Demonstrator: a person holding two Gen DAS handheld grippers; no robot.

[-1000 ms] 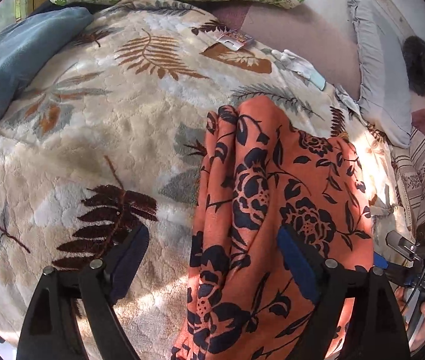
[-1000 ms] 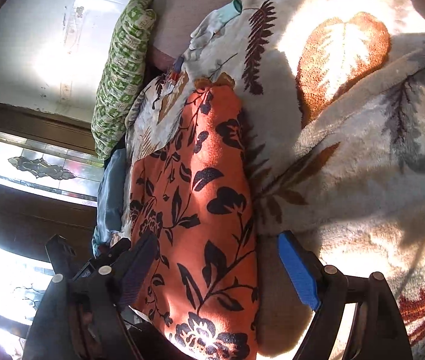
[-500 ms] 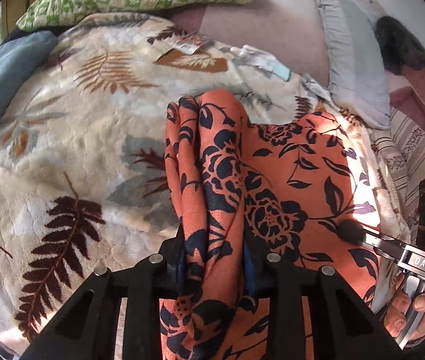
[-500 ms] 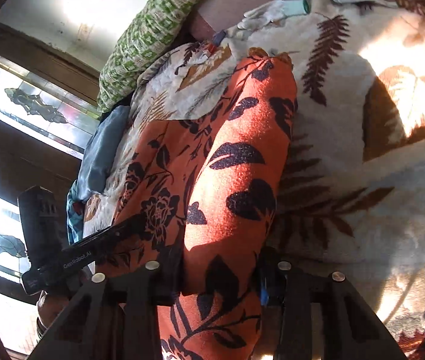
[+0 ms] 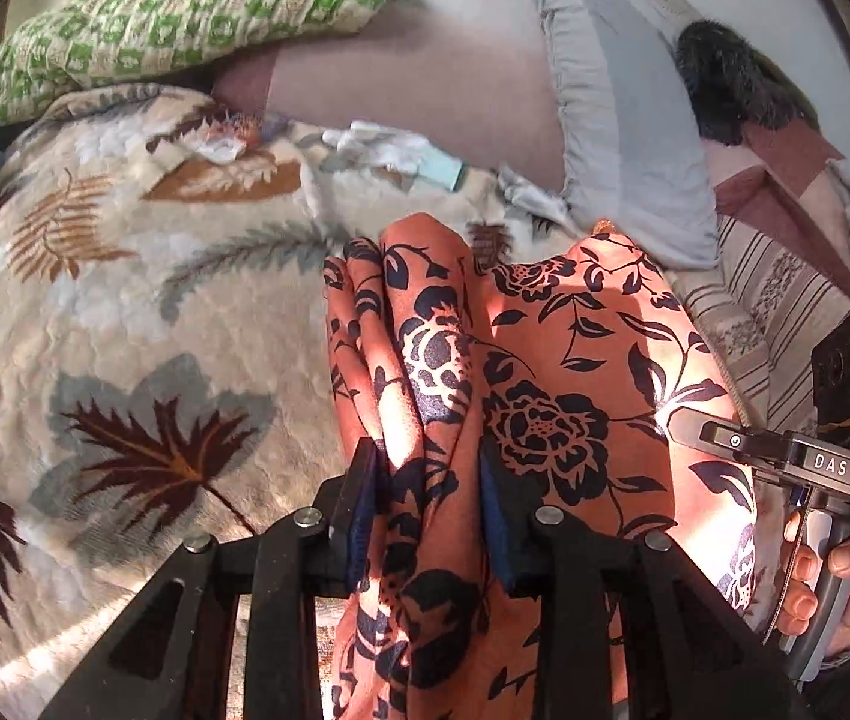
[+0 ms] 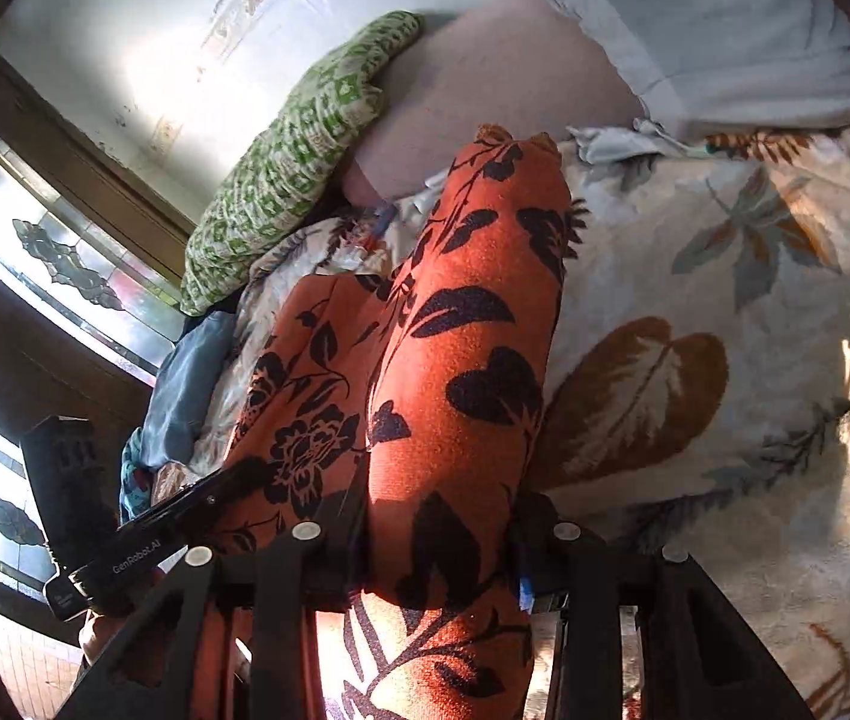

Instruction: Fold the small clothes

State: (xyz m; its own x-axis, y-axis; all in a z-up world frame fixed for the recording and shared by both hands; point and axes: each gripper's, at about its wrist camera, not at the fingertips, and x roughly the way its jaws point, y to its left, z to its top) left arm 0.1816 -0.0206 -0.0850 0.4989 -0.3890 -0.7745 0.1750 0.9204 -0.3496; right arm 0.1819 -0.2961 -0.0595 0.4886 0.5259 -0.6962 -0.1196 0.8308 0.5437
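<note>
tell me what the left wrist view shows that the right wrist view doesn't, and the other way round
Only the left wrist view shows the dark furry thing, the striped cushion and a hand holding the right gripper's handle. Only the right wrist view shows the stained-glass window. Both show the orange flowered cloth, the leaf-print blanket, the green patterned pillow, and both grippers clamped on cloth: left gripper, right gripper; the left's jaws are opening slightly.

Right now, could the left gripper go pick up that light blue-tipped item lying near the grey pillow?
Probably not yet: the left gripper is clamped on the orange floral garment, its jaws just easing open. The blue-tipped item lies unobstructed on the blanket.
</note>
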